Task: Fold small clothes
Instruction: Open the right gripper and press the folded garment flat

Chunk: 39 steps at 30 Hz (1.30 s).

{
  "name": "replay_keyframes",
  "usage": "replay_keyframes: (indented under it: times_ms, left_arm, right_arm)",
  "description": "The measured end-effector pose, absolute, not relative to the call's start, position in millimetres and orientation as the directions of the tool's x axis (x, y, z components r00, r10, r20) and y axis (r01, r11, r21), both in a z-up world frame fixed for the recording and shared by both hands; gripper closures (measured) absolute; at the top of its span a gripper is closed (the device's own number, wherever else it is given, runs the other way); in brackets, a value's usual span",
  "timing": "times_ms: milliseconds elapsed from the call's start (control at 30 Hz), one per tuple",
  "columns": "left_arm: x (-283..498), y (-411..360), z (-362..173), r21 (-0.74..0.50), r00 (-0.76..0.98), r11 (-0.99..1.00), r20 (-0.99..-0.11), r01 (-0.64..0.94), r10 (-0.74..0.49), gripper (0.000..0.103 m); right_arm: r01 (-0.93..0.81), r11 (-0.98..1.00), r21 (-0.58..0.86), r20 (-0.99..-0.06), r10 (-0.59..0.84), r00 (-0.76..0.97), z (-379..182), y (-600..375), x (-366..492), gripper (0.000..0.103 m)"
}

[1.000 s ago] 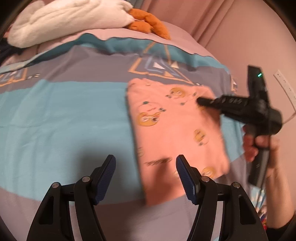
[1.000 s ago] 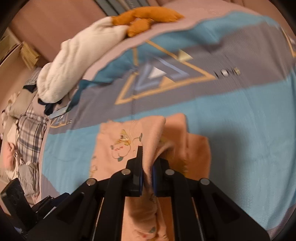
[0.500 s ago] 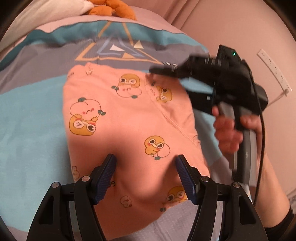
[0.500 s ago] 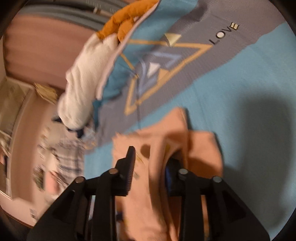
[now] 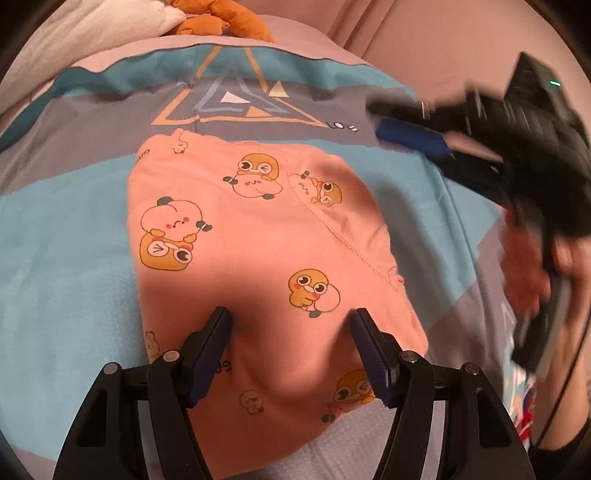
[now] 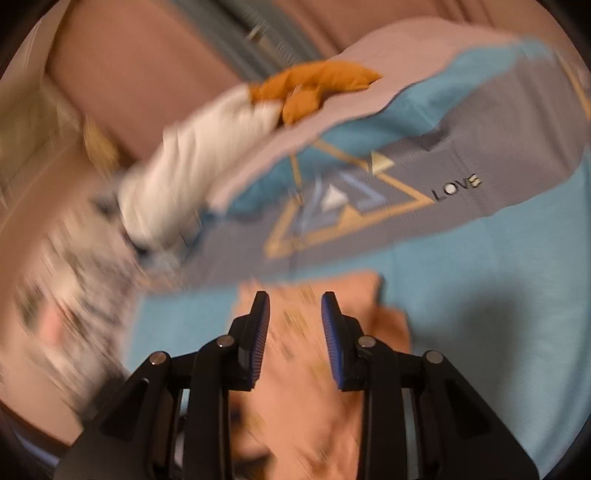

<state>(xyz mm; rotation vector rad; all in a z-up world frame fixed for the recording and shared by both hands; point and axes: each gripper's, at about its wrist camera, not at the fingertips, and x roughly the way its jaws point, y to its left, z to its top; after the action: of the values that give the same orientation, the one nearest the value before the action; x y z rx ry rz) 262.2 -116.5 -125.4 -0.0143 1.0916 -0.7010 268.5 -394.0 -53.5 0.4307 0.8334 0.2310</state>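
Observation:
A small pink garment (image 5: 258, 243) with cartoon duck prints lies folded on the blue and grey bedspread (image 5: 66, 258). My left gripper (image 5: 290, 332) is open and empty, hovering just over the garment's near part. My right gripper (image 5: 402, 125) shows blurred at the upper right of the left wrist view, lifted off the cloth. In the right wrist view the right gripper (image 6: 295, 314) is open and empty above the garment (image 6: 295, 406), which is blurred.
A white blanket (image 5: 81, 33) and an orange plush toy (image 5: 221, 22) lie at the far end of the bed. A pink wall (image 5: 443, 48) stands to the right. A blurred pile of clothes (image 6: 66, 288) lies left of the bed.
My right gripper opened, let go of the garment's fold and lifted away to the right. My left gripper moved forward over the garment, which now lies flat.

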Motion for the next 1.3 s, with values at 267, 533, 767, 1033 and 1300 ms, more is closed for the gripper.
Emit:
replay_keyframes:
  times_ms: [267, 533, 767, 1033, 1300]
  left_arm:
    - [256, -122, -126, -0.283, 0.304, 0.806, -0.82, 0.52, -0.485, 0.037]
    - [242, -106, -124, -0.271, 0.316, 0.806, -0.818, 0.526, -0.481, 0.037]
    - [234, -85, -127, -0.258, 0.33, 0.821, -0.823, 0.51, -0.463, 0.037]
    - [229, -90, -132, -0.227, 0.334, 0.827, -0.835, 0.513, -0.437, 0.037]
    - [224, -87, -136, -0.229, 0.333, 0.832, -0.837, 0.505, -0.433, 0.037]
  right_arm:
    - [-0.156, 0.97, 0.184, -0.793, 0.24, 0.56, -85, -348, 231, 0.077]
    - [-0.1, 0.987, 0.126, -0.841, 0.159, 0.517, -113, -360, 222, 0.076]
    - [-0.122, 0.979, 0.165, -0.785, 0.206, 0.585, -82, -363, 194, 0.072]
    - [-0.217, 0.972, 0.091, -0.84, 0.192, 0.508, -108, -321, 179, 0.09]
    - [-0.151, 0.978, 0.142, -0.833, 0.201, 0.516, -119, -331, 169, 0.09]
